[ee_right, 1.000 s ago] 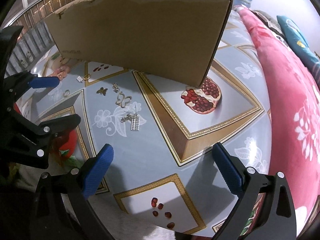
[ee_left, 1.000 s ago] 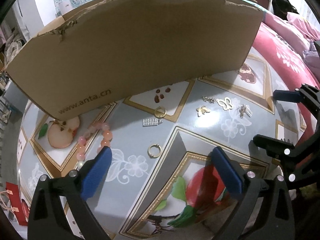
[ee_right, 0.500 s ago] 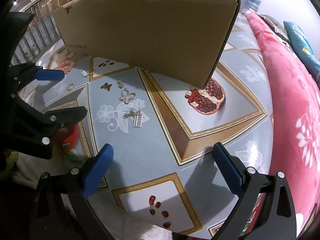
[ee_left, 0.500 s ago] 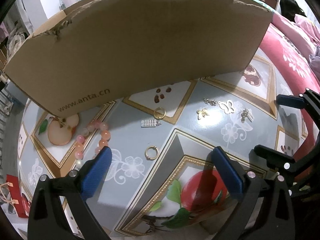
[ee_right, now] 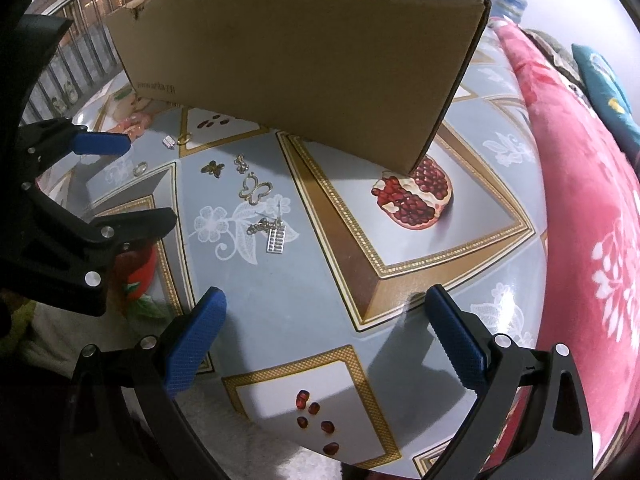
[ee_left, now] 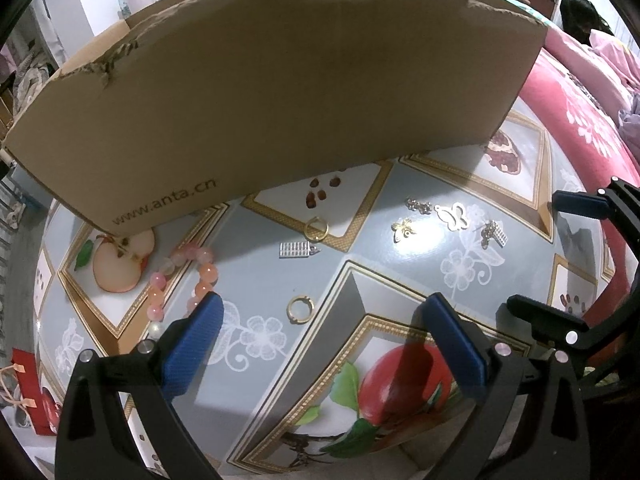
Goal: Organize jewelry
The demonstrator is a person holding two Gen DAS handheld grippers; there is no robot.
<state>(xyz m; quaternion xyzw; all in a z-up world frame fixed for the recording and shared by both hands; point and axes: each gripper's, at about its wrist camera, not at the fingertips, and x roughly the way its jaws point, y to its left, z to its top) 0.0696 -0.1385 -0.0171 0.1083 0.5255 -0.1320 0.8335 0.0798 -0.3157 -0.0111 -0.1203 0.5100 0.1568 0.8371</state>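
Jewelry lies on a fruit-patterned tablecloth (ee_left: 372, 280) in front of a cardboard box (ee_left: 280, 92). In the left wrist view I see a pink bead bracelet (ee_left: 180, 276), a gold ring (ee_left: 300, 309), a second gold ring (ee_left: 316, 228), a silver abacus charm (ee_left: 298, 249), a gold bee charm (ee_left: 404, 230), a butterfly pendant (ee_left: 453, 216) and an abacus earring (ee_left: 494, 233). My left gripper (ee_left: 320, 336) is open and empty, just short of the near ring. My right gripper (ee_right: 326, 328) is open and empty, short of the abacus earring (ee_right: 274, 236) and butterfly pendant (ee_right: 255, 191).
The box (ee_right: 296, 64) stands upright at the back; its inside is hidden. A red floral bed cover (ee_right: 592, 220) lies to the right of the table. A red paper bag (ee_left: 30, 392) sits below the table's left edge.
Both grippers have drawn back and risen a little, so the jewelry and box sit slightly farther away. Nothing on the table has moved. Both grippers stay open.
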